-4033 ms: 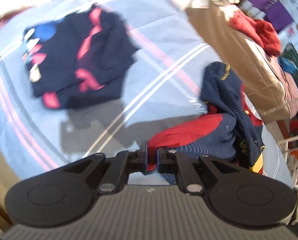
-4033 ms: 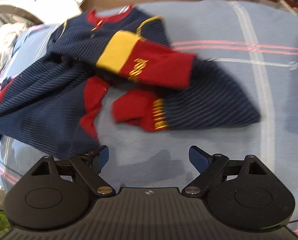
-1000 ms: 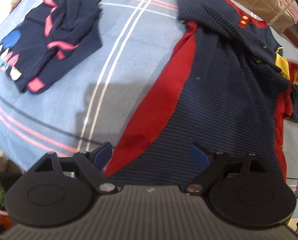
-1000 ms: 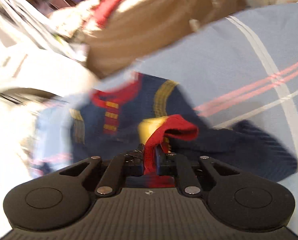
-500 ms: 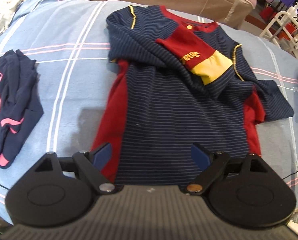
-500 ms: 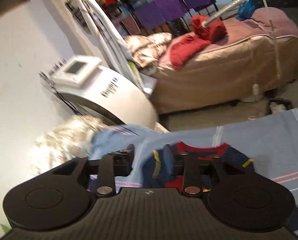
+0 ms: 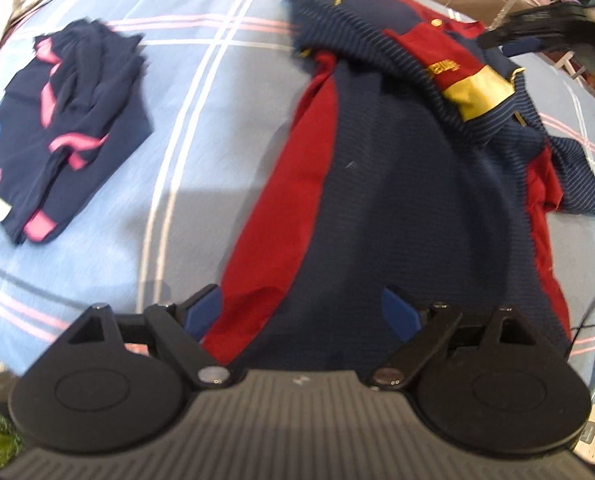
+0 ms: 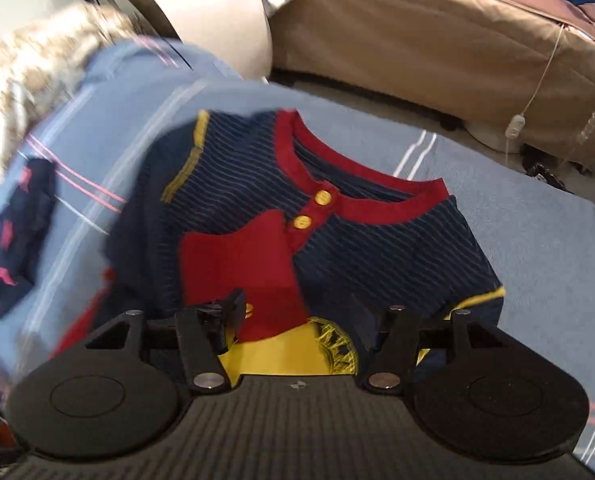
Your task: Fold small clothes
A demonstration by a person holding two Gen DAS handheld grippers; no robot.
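A navy striped shirt (image 7: 397, 184) with red side panels lies flat on the blue checked sheet (image 7: 217, 92). Its red collar with two yellow buttons (image 8: 321, 198) faces away from me. One sleeve with a red and yellow cuff (image 7: 477, 88) is folded across the chest. My left gripper (image 7: 301, 312) hangs open over the shirt's hem with nothing gripped. My right gripper (image 8: 309, 320) hovers above the folded sleeve (image 8: 241, 272); its jaws are opening and press on nothing. In the left wrist view it shows as a dark blur at the top right.
A folded navy garment with pink trim (image 7: 57, 120) lies on the sheet to the left of the shirt. Beyond the sheet's far edge stand a beige covered bed (image 8: 457, 40) and a white machine (image 8: 217, 0). Patterned fabric (image 8: 21, 80) sits at the far left.
My right gripper let go of the red cuff and opened wide, then swung round over the shirt's chest. The sleeve now lies folded across the shirt. The left gripper stays open over the hem.
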